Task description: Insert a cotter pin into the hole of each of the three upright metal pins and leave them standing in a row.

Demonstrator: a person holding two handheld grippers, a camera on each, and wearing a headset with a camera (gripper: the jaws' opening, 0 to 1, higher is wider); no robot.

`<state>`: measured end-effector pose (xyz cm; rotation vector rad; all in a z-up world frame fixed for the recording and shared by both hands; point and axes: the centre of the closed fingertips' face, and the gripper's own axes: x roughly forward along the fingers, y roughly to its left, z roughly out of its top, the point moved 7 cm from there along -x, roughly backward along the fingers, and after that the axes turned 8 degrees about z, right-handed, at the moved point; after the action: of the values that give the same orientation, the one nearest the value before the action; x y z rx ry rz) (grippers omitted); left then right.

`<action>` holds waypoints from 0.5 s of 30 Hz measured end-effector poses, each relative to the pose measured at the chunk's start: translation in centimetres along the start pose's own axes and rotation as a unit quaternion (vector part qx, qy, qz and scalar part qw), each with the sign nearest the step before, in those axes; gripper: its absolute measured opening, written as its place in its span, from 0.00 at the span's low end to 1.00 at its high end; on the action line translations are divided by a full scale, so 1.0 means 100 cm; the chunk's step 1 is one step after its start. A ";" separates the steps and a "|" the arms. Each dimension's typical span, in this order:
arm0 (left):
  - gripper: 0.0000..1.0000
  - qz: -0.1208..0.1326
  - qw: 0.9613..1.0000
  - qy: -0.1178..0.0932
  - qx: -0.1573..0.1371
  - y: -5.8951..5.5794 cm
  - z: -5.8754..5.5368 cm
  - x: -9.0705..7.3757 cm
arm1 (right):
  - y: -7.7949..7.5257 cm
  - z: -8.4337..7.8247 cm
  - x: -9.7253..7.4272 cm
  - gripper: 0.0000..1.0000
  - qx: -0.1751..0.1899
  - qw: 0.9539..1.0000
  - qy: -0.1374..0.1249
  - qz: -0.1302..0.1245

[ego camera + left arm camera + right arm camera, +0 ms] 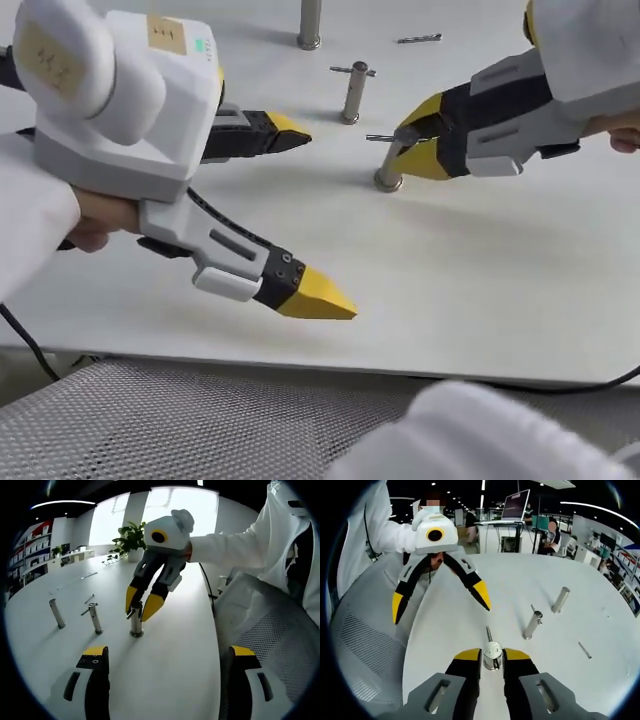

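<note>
Seating the second cotter [379,137]: the right gripper [396,150] clamps the near pin [387,181] at its top, the left gripper [331,225] hangs open; next, the loose cotter [418,39] must go through the far pin [310,25].

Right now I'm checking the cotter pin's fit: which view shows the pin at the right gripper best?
The right gripper view: the pin stands close up between the right gripper's jaws, its top plain. The left gripper view shows it small; the head view shows its base, top hidden.
</note>
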<state>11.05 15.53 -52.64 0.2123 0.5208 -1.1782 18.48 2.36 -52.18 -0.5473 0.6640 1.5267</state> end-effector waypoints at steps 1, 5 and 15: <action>0.99 0.000 1.000 0.000 0.001 0.000 0.000 0.000 | 0.001 0.000 0.001 0.11 -0.002 1.000 0.004 0.000; 0.99 0.003 1.000 0.002 0.003 -0.001 -0.005 -0.006 | 0.001 0.000 0.001 0.09 -0.005 1.000 0.009 -0.002; 0.99 0.015 1.000 0.005 0.007 0.001 -0.012 -0.011 | 0.002 -0.001 0.000 0.09 0.014 1.000 0.003 0.000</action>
<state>10.52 17.03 -53.12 0.2386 0.5165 -1.1517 18.27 2.31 -52.27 -0.5310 0.6899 1.5129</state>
